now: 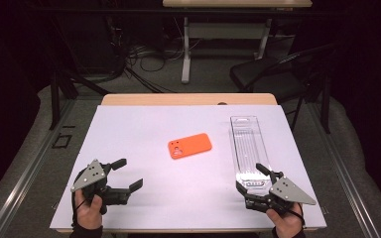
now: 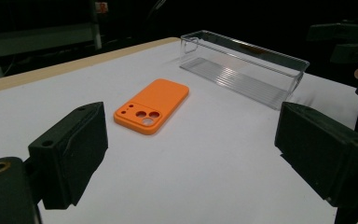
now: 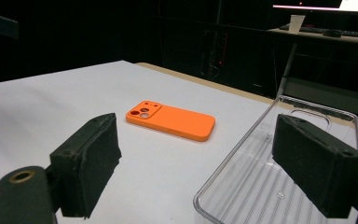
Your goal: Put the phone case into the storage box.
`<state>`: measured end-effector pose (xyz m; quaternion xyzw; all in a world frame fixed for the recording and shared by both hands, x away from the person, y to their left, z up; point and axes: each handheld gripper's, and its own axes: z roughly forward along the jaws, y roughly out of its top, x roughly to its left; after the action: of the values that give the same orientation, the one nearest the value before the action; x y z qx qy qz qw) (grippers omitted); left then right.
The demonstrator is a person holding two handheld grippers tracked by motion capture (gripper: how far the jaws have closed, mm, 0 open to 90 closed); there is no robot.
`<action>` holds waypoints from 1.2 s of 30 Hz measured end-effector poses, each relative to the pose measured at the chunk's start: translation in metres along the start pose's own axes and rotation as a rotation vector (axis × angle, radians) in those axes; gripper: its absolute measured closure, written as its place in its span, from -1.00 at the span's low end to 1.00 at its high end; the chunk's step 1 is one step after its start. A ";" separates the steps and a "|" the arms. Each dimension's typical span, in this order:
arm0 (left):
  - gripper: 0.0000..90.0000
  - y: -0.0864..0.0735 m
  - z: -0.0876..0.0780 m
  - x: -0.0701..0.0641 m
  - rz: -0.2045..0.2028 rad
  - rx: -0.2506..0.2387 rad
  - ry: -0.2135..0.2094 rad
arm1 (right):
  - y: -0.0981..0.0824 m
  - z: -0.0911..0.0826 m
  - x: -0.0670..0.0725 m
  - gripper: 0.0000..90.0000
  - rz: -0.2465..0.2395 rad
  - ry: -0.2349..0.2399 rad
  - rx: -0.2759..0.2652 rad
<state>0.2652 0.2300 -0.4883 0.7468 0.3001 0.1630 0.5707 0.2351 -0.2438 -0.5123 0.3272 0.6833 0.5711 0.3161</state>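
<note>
One orange phone case (image 1: 189, 146), one clear tray (image 1: 248, 148).

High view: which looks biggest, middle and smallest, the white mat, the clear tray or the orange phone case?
1. White mat, biggest by far.
2. Clear tray, long and narrow.
3. Orange phone case, smallest.
Tray and case lie about equally far from the camera, so this order is safe.

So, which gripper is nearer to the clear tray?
Right. The right gripper straddles the near end wall of the clear tray; the left gripper is open, far across the table.
</note>
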 end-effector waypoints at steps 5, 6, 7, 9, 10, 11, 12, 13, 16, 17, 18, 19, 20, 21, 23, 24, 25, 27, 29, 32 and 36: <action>-0.79 0.000 0.001 0.000 -0.006 0.010 -0.003 | -0.002 0.000 -0.001 -0.68 0.007 0.008 0.007; -0.79 0.000 0.003 0.000 -0.013 0.023 0.003 | -0.002 0.000 -0.001 -0.68 0.012 0.010 0.007; -0.79 0.000 0.004 0.000 -0.019 0.025 -0.001 | -0.001 0.000 -0.001 -0.68 0.006 0.010 0.010; -0.79 0.000 0.005 0.000 -0.024 0.035 0.000 | -0.002 0.001 -0.002 -0.68 0.005 0.010 0.010; -0.79 0.001 0.007 0.000 -0.029 0.040 -0.001 | -0.002 0.003 -0.003 -0.68 0.007 0.014 0.015; -0.79 0.002 0.009 0.000 -0.038 0.048 0.008 | -0.002 0.003 -0.003 -0.68 0.007 0.014 0.015; -0.79 0.003 0.010 -0.001 -0.045 0.054 0.015 | -0.003 0.004 -0.003 -0.68 0.017 0.015 0.018; -0.79 0.004 0.012 -0.001 -0.052 0.060 0.013 | -0.003 0.004 -0.003 -0.68 0.017 0.015 0.018; -0.79 0.009 0.016 0.000 -0.061 0.079 0.017 | -0.003 0.003 -0.004 -0.68 0.019 0.014 0.021; -0.79 0.010 0.018 0.000 -0.067 0.080 0.013 | -0.003 0.003 -0.004 -0.68 0.019 0.014 0.021; -0.79 0.012 0.020 0.001 -0.073 0.085 0.010 | -0.003 0.003 -0.004 -0.68 0.022 0.009 0.015; -0.79 0.014 0.024 0.003 -0.081 0.094 0.014 | -0.003 0.002 -0.004 -0.68 0.024 0.007 0.019; -0.79 0.014 0.024 0.003 -0.081 0.094 0.014 | -0.003 0.002 -0.004 -0.68 0.024 0.007 0.020; -0.79 0.016 0.026 0.004 -0.085 0.109 0.012 | -0.003 0.002 -0.004 -0.68 0.024 0.007 0.020; -0.79 0.020 0.032 0.007 -0.094 0.120 -0.002 | -0.003 0.002 -0.004 -0.68 0.016 0.002 0.024; -0.81 0.025 0.038 0.009 -0.104 0.136 -0.013 | -0.003 0.002 -0.004 -0.68 0.018 0.002 0.023; -0.81 0.025 0.038 0.009 -0.104 0.136 -0.013 | -0.003 0.002 -0.004 -0.68 0.018 0.002 0.023; -0.81 0.032 0.045 0.011 -0.098 0.164 -0.015 | -0.003 0.003 -0.004 -0.68 0.018 0.000 0.025; -0.81 0.038 0.053 0.013 -0.088 0.184 -0.019 | -0.003 0.004 -0.003 -0.68 0.021 0.003 0.028; -0.79 0.049 0.067 0.017 -0.100 0.203 -0.029 | -0.004 0.004 -0.003 -0.68 0.020 0.004 0.030; -0.66 0.057 0.080 0.020 -0.093 0.212 -0.034 | -0.004 0.004 -0.004 -0.68 0.021 0.000 0.029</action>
<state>0.3421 0.1728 -0.4594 0.7909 0.3402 0.0908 0.5005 0.2402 -0.2451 -0.5165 0.3389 0.6880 0.5645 0.3052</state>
